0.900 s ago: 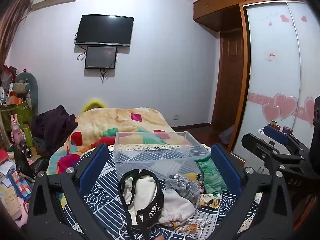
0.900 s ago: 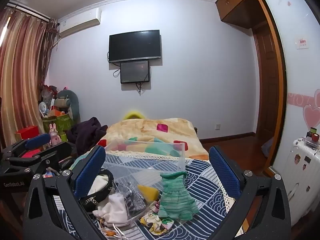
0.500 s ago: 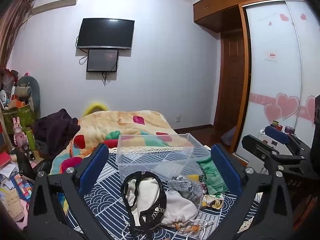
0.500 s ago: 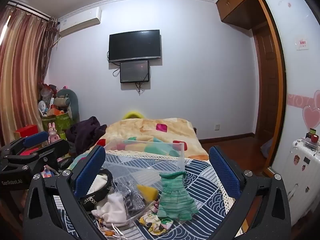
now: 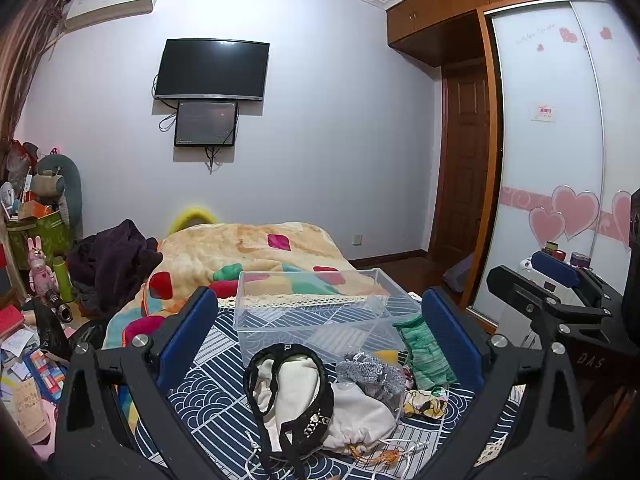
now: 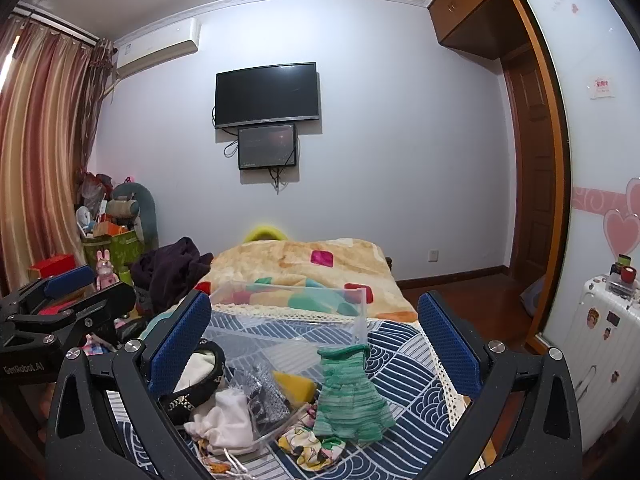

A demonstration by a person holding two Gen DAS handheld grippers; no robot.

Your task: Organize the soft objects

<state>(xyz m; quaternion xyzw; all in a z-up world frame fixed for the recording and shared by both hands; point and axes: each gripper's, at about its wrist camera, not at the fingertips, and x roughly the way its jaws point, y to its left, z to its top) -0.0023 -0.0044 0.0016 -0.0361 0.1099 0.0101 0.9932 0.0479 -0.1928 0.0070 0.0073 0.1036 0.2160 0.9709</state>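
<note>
Both claws — left (image 5: pixel 318 336), right (image 6: pixel 314 336) — gape empty; green knit garment (image 6: pixel 352 394) lies waistband toward the bin (image 5: pixel 320 312).

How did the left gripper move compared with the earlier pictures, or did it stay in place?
Yes. The left gripper tilted or sank slightly: in its view the wall television sits lower than before.

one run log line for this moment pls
left gripper: open, empty | right gripper: open, empty | clear bin: empty | green knit garment, white pouch: loose on bed, in front of bin
</note>
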